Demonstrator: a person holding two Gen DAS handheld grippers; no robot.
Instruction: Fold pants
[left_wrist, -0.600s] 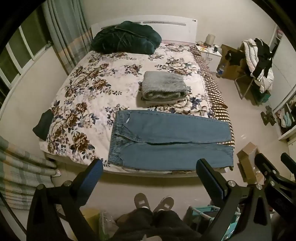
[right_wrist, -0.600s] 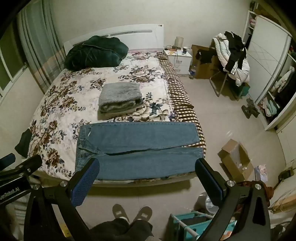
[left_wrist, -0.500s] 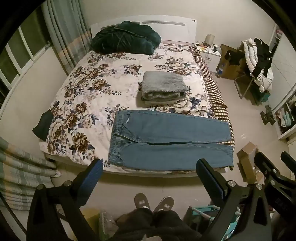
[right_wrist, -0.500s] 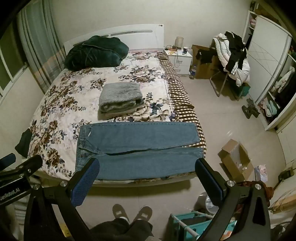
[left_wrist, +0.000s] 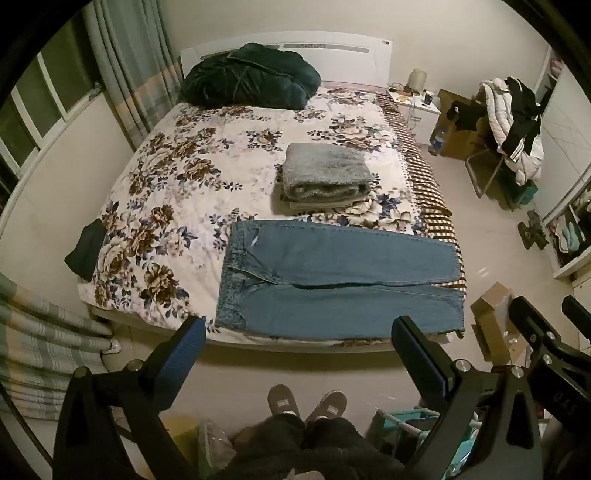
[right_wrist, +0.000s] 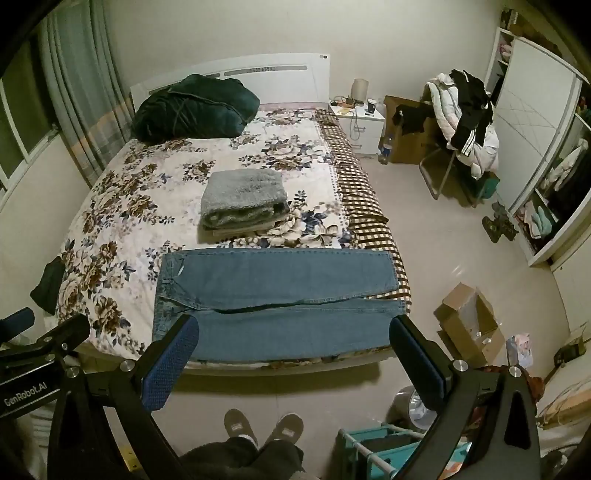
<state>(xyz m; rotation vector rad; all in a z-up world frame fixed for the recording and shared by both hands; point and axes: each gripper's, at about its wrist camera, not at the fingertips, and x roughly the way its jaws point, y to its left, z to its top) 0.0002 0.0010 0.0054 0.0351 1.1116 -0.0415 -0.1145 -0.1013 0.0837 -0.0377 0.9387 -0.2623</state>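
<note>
the jeans (left_wrist: 332, 280) lie flat along the foot edge of the bed (left_wrist: 236, 184), waistband apparently leftward. the left gripper (left_wrist: 299, 343) and right gripper (right_wrist: 291, 343) hover above the floor, jaws spread wide, holding nothing.

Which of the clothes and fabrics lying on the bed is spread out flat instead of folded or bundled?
The blue jeans, laid flat along the bed's near edge. The grey blanket is folded, and the dark green bundle is heaped by the headboard.

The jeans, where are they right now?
In both wrist views the jeans lie flat across the foot of the bed, waistband at picture left, just in front of the folded grey blanket.
</note>
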